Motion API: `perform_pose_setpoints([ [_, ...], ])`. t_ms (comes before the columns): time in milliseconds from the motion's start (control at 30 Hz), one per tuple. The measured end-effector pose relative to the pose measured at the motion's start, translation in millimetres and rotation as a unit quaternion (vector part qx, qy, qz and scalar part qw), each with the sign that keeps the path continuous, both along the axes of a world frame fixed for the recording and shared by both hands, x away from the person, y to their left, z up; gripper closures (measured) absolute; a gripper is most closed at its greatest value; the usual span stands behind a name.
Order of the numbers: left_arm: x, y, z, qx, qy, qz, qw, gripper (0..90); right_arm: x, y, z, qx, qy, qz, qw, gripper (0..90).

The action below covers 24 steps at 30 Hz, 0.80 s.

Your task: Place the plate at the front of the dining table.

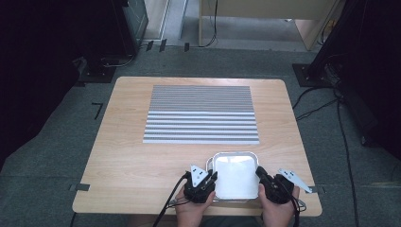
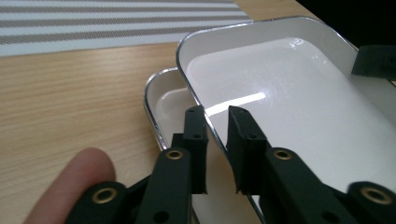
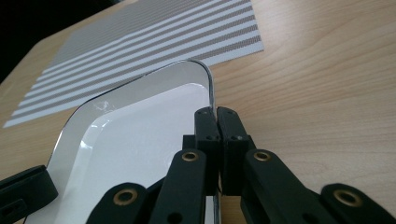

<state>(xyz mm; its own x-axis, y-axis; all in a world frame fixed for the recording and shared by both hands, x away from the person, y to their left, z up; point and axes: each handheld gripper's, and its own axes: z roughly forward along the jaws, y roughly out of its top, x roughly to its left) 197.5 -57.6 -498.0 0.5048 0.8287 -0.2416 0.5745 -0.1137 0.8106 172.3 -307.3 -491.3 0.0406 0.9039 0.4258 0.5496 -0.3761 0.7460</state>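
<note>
- Gripping the right rim of a white rectangular tray with a shiny metal edge [image 3: 140,135], the right gripper [image 3: 217,114] is seen with its two black jaws pressed tight together on that thin rim; in the high view this gripper [image 1: 261,172] is held at the near right corner of the tray [image 1: 235,177].
- At the tray's left rim the left gripper [image 2: 216,114] is placed with one jaw outside the edge and one jaw inside; a narrow gap is left between the jaws, and whether the pads actually press on the rim cannot be told.
- In the high view the left gripper [image 1: 213,176] is seen beside the tray's near left side, held by a hand [image 1: 190,213] coming in from the bottom edge, with the other hand [image 1: 276,211] behind the right gripper.
- A fingertip [image 2: 74,186] is seen low in the left gripper view, beside the jaws.
- A second white tray with a metal rim [image 2: 161,100] is seen beneath the upper one, its left edge sticking out; the upper tray [image 2: 289,93] is tilted or offset over it.
- Both trays are found near the front edge of a light wooden table [image 1: 132,161], slightly right of centre.
- Farther back, a grey-and-white striped rectangular mat [image 1: 202,113] is laid flat on the table, well apart from the trays.
</note>
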Motion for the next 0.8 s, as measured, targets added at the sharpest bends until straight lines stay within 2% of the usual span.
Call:
perform_pose_setpoints([
  [167, 3.1, 5.7, 6.1, -0.005, -0.003, 0.009, 0.9999, 82.1, 1.8, 4.9, 2.7, 0.003, -0.007, 0.002, 1.0, 89.8],
  [267, 7.6, 14.2, 10.5, -0.018, 0.001, 0.018, 0.9997, 83.8, 7.1, 12.7, 7.4, -0.005, -0.019, 0.009, 0.9998, 89.8],
  [500, 19.1, 28.7, 18.5, -0.028, -0.004, 0.037, 0.9989, 86.0, 17.4, 27.9, 13.0, -0.018, -0.032, 0.019, 0.9991, 90.0],
  [667, 31.9, 37.8, 25.4, -0.038, -0.009, 0.053, 0.9978, 87.0, 32.7, 39.7, 19.2, -0.029, -0.047, 0.025, 0.9981, 90.0],
  [800, 39.2, 44.0, 27.9, -0.043, -0.01, 0.063, 0.9971, 87.4, 40.7, 45.5, 21.5, -0.029, -0.051, 0.028, 0.9979, 90.0],
])
